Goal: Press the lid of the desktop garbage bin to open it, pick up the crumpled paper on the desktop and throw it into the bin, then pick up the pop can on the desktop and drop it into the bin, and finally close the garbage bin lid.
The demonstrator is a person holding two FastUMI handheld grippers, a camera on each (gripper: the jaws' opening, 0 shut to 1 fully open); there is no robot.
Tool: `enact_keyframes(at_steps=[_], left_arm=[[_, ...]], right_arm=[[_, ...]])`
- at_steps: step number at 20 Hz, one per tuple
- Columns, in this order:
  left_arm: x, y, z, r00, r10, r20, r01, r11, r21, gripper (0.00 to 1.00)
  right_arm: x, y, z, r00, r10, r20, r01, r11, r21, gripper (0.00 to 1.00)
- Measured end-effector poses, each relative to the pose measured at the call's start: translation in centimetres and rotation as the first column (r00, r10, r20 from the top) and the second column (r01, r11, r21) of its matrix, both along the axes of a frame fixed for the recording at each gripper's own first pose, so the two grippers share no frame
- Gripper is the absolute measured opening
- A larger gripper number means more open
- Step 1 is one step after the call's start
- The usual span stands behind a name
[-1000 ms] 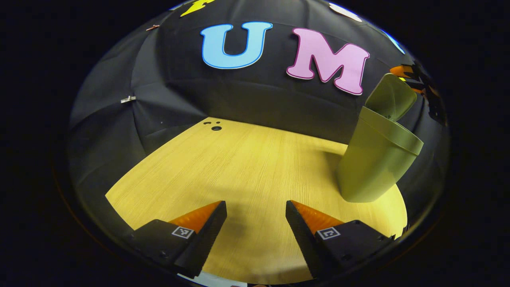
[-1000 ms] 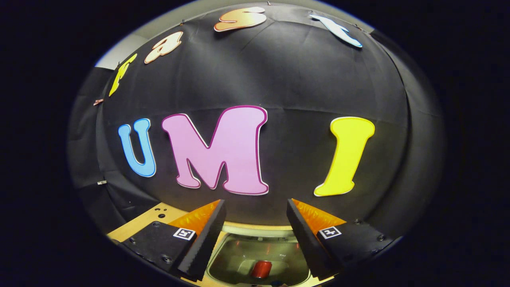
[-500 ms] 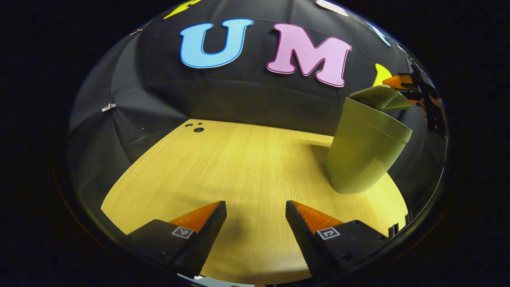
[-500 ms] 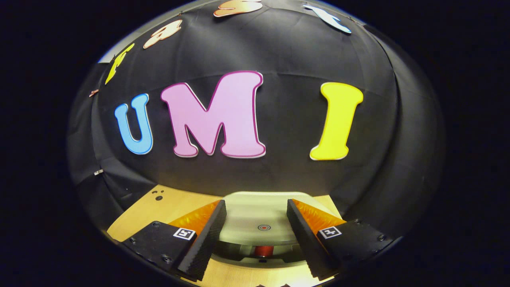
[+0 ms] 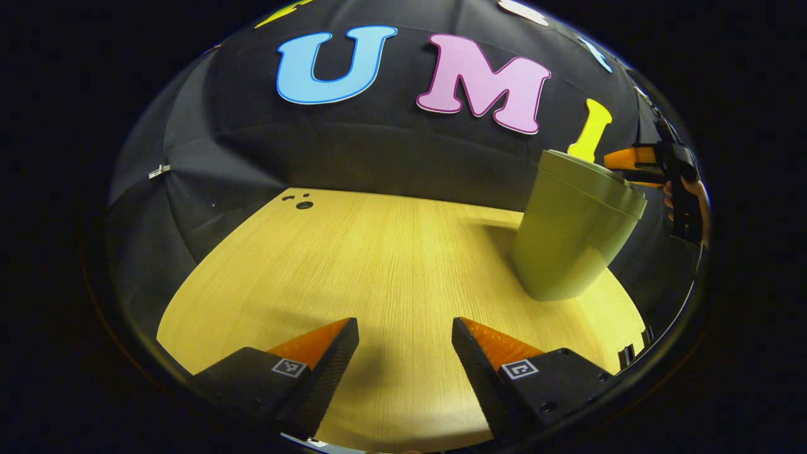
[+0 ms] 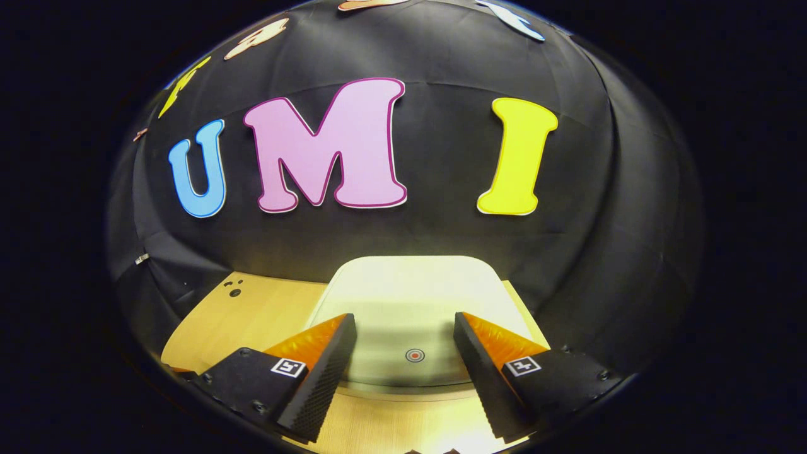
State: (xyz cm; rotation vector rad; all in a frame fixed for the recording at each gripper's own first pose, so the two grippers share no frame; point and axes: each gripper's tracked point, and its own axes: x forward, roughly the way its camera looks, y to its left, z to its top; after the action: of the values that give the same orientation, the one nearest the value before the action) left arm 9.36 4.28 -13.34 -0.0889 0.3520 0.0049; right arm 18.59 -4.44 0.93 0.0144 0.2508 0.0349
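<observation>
Lid [image 6: 410, 302] lies flat and closed on the green desktop garbage bin [image 5: 570, 239], which stands near the far right corner of the wooden desk [image 5: 378, 265]. The right gripper [image 6: 405, 334] hovers just above the lid, fingers wide apart and empty, over a small red ring mark [image 6: 414, 355]. The left gripper [image 5: 405, 337] is low over the near edge, also wide and empty.

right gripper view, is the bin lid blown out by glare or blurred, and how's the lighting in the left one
Right gripper view: the pale flat plastic bin lid looks overexposed, nearly white, its near edge slightly soft. Left gripper view: the olive-green plastic bin keeps its colour and casts a shadow leftward on the light wooden tabletop; fisheye bends the table's edges.
</observation>
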Motion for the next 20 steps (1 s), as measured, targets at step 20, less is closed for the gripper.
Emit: enact_keyframes(at_steps=[20], left_arm=[[0.8,-0.3,-1.9,0.999,-0.051,-0.017,0.05,0.998,-0.025,0.96]], right_arm=[[-0.8,0.4,-0.6,0.998,-0.01,0.068,0.01,1.0,0.002,0.99]])
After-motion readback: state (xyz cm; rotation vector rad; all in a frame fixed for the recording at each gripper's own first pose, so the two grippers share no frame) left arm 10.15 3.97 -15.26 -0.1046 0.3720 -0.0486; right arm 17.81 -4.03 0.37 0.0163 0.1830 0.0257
